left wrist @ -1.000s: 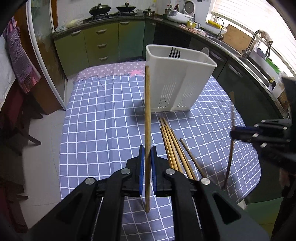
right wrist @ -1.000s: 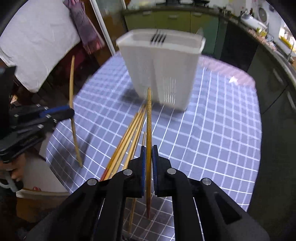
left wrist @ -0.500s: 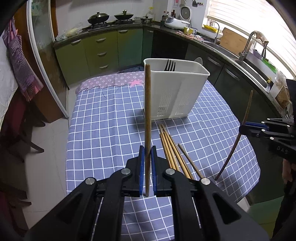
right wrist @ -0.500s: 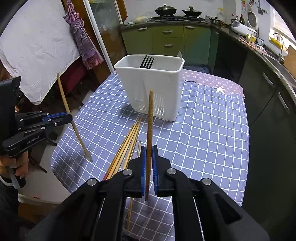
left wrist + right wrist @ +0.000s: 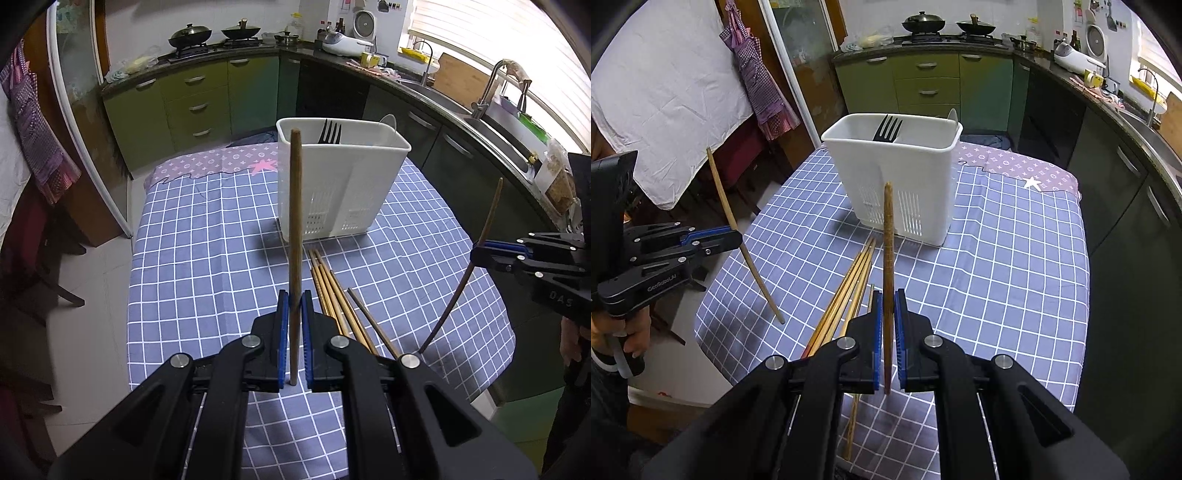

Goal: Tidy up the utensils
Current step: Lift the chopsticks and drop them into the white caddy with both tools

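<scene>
Left tongs, pads clamped on a brown chopstick that stands upright ahead of them. Right tongs, pads clamped on a second chopstick, likewise upright. Seen from the right camera, the left tongs' black body bears white lettering reading "GenRoboAI"; seen from the left camera, the right tongs' body shows "DAS", the rest out of view. A hand grips the left tongs' handle.

Beyond both tongs stands a white caddy holding a black fork, tines up, and a pale utensil at its far corner. Loose chopsticks lie in a bundle on the surface between the tongs and the caddy, just right of the left tongs.

The surface carries a blue cloth with a white grid, and a purple patterned cloth at its far end. Room: a kitchen with green cabinets, two pans on a hob, a sink with tap below a bright window, and a checked apron hanging by a white sheet.
</scene>
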